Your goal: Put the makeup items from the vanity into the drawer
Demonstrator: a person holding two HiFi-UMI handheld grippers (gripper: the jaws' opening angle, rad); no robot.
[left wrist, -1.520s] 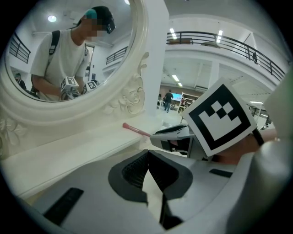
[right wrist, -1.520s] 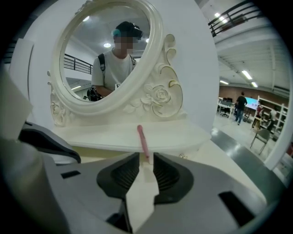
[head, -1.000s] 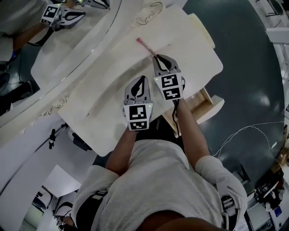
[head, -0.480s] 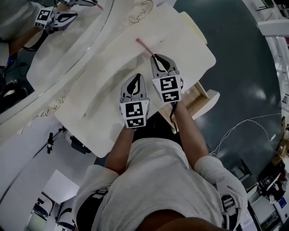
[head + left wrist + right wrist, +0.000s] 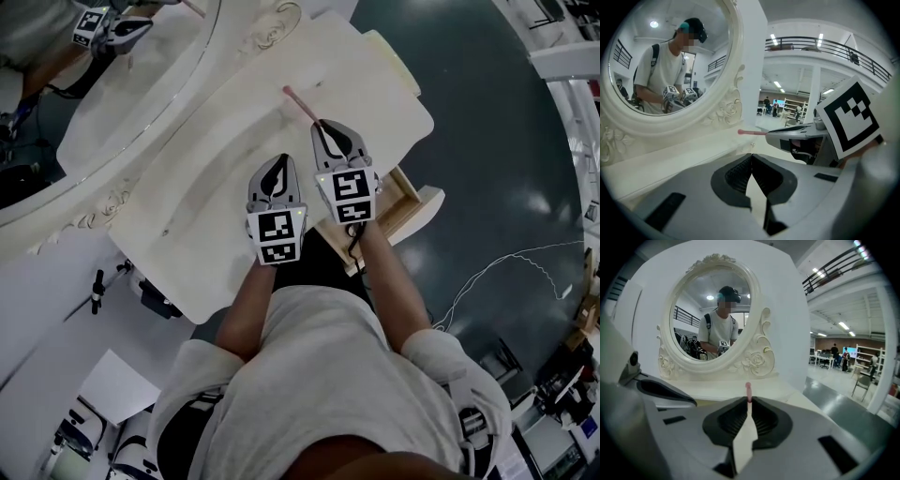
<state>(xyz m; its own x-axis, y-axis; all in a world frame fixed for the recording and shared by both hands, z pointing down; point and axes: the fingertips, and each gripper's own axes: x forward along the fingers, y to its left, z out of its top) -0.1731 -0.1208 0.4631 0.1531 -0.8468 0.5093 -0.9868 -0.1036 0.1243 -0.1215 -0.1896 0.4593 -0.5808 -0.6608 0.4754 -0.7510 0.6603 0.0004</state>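
Right gripper (image 5: pixel 749 401): your jaws are clamped on the near end of the pink makeup stick (image 5: pixel 300 101), and the rest of it pokes straight out ahead of the tips.
Pink makeup stick: slim, with a rounded pink end. It reaches forward from your right gripper toward the mirror (image 5: pixel 712 324), over the vanity top (image 5: pixel 206 216). I cannot tell whether its far end rests on the surface or is raised off it.
Left gripper (image 5: pixel 751 157): your jaws are pressed together with nothing between them. This gripper sits just to the left of your right gripper and a little behind it, so the two are almost side by side.
Vanity top: a cream surface under and ahead of both grippers.
Mirror: oval, in a carved white frame. It stands straight ahead of your right gripper, and ahead and to the left of your left gripper. It reflects you holding both grippers.
Drawer (image 5: pixel 427 200): pulled open at the vanity's front edge, to the right of your right gripper and behind it. A light wooden wall shows, but your right arm hides part of the inside.
Floor (image 5: pixel 506 122): dark and glossy, well off to the right of your right gripper.
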